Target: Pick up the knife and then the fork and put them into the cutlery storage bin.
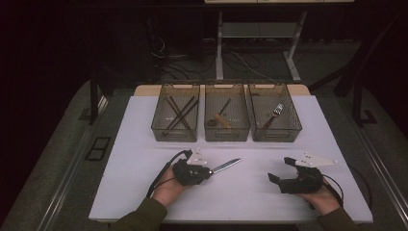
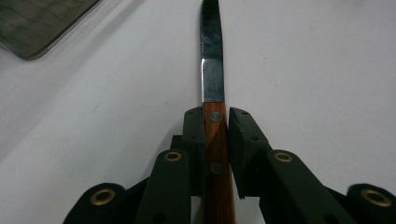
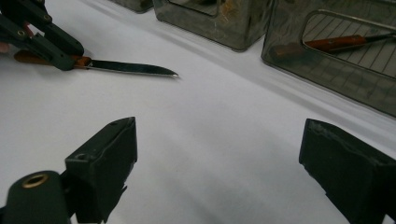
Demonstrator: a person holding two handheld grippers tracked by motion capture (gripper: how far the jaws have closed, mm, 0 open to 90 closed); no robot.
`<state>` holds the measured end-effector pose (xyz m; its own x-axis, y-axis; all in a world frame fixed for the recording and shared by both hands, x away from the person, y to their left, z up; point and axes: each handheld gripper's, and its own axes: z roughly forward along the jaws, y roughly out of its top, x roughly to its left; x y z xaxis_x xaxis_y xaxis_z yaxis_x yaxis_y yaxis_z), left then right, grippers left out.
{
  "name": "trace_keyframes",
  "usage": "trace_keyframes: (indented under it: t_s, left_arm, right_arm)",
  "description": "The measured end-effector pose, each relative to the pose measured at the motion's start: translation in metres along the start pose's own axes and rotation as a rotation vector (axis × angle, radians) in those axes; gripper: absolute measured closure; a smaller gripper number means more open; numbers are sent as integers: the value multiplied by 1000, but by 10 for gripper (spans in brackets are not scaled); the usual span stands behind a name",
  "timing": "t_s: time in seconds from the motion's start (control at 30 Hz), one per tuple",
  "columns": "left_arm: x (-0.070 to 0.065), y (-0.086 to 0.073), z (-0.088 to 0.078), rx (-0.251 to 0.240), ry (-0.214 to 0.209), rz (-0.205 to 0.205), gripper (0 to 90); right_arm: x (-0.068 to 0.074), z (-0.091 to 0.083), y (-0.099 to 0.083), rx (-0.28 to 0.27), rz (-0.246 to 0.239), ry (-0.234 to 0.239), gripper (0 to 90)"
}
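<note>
A knife with a brown riveted wooden handle and steel blade [image 1: 226, 166] lies on the white table top, tip toward the right. My left gripper [image 1: 208, 172] is shut on its handle. In the left gripper view both black pads press the handle's sides at the left gripper [image 2: 215, 116], and the knife blade [image 2: 212, 70] runs straight ahead. My right gripper [image 1: 279, 168] rests at the right of the table with jaws wide apart and nothing between them. In the right gripper view, the right gripper [image 3: 219, 140] faces bare table, with the knife [image 3: 130, 68] and left gripper [image 3: 60, 58] at upper left.
Three see-through bins stand in a row at the back: the left bin [image 1: 174, 137] holds dark sticks, the middle bin [image 1: 227, 137] wooden utensils, the right bin [image 1: 278, 137] a brown-handled utensil. The white table top [image 1: 144, 183] lies between the bins and my hands.
</note>
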<state>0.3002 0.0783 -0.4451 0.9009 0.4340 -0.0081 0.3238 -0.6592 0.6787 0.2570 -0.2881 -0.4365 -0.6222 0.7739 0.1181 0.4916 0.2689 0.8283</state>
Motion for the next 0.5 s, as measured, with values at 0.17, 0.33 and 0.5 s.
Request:
trace_keyframes:
  t_s: [0.17, 0.33, 0.5]
  left_arm:
    - [-1, 2, -4, -14, 14, 5, 769]
    - [-3, 6, -13, -73, 25, -8, 769]
    - [-7, 10, -22, -130, 24, -12, 768]
  right_arm:
    - [-2, 0, 0, -4, 37, 14, 115]
    - [-1, 0, 3, 0, 38, 34, 115]
    - [5, 0, 11, 8, 34, 46, 116]
